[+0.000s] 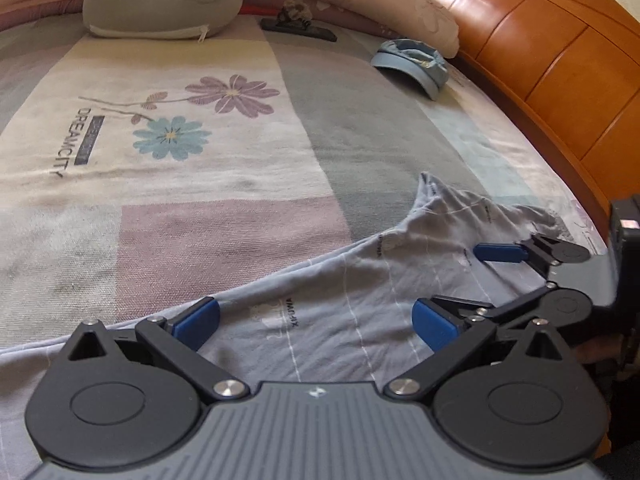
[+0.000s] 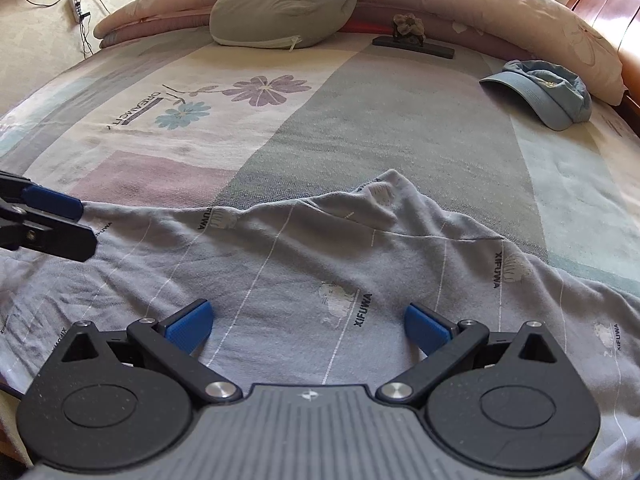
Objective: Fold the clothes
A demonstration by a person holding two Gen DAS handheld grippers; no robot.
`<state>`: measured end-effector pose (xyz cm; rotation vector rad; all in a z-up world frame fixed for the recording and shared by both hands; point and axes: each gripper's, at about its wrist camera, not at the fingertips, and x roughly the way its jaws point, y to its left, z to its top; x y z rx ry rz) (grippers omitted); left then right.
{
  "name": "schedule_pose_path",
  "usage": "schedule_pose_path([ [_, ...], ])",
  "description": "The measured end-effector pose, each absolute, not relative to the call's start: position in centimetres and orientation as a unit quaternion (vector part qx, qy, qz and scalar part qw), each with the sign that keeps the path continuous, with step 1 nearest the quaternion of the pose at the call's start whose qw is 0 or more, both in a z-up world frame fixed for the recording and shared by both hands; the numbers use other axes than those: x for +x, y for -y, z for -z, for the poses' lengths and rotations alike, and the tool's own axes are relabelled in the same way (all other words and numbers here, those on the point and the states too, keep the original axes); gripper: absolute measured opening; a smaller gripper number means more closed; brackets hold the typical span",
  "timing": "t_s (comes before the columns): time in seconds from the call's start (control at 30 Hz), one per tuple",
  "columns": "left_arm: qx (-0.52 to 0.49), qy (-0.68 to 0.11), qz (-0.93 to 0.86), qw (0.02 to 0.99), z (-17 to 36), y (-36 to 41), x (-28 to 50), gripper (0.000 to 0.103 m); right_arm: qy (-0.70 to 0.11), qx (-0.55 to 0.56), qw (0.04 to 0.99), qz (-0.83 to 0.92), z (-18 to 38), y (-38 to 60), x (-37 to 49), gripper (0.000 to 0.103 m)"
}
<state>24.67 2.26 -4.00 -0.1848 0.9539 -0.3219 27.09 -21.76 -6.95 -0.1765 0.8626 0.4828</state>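
- A pale grey garment (image 2: 320, 264) printed with small "XIFUWA" logos lies rumpled across the near part of the bed (image 2: 400, 128).
- The left claw (image 1: 316, 320) sits over its near edge, fingers apart — gripping nothing.
- The right claw (image 2: 308, 324) hangs just above the cloth, also spread wide.
- Farther back: a blue cap (image 2: 548, 92), a grey pillow (image 2: 280, 4) and a wooden headboard (image 1: 540, 40).

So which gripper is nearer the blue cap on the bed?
Right. The blue cap lies far up the bed on the right side; the right gripper hovers open over the grey garment below it, while the left gripper, also open, sits further left.
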Motion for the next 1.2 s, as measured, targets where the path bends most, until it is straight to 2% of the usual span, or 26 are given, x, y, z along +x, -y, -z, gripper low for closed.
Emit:
schedule_pose_path([
  [0.23, -0.020, -0.483, 0.141, 0.864, 3.3, -2.3, 21.2, 0.102, -0.394, -0.085, 0.881, -0.248, 6.4, 22.5, 26.1, 0.103],
  [0.43, -0.015, -0.511, 0.119, 0.851, 5.5, -3.7, 19.2, 0.101, -0.397, -0.114, 0.864, -0.290, 5.9, 23.1, 23.4, 0.103],
  [0.5, -0.013, -0.498, 0.123, 0.859, 5.5, -3.9, 18.6, 0.102, -0.400, -0.135, 0.858, -0.293, 6.7, 22.9, 22.6, 0.103],
  [0.77, -0.052, -0.489, 0.085, 0.867, 5.5, -6.8, 17.4, 0.102, -0.396, -0.118, 0.858, -0.305, 5.8, 21.3, 21.6, 0.103],
  [0.93, -0.112, -0.453, 0.057, 0.883, 4.3, -9.2, 15.9, 0.102, -0.410, -0.130, 0.854, -0.293, 6.0, 19.9, 21.5, 0.103],
  [1.2, -0.181, -0.424, 0.003, 0.888, 5.4, -14.9, 13.4, 0.102, -0.401, -0.096, 0.859, -0.305, 4.2, 16.3, 22.4, 0.103],
])
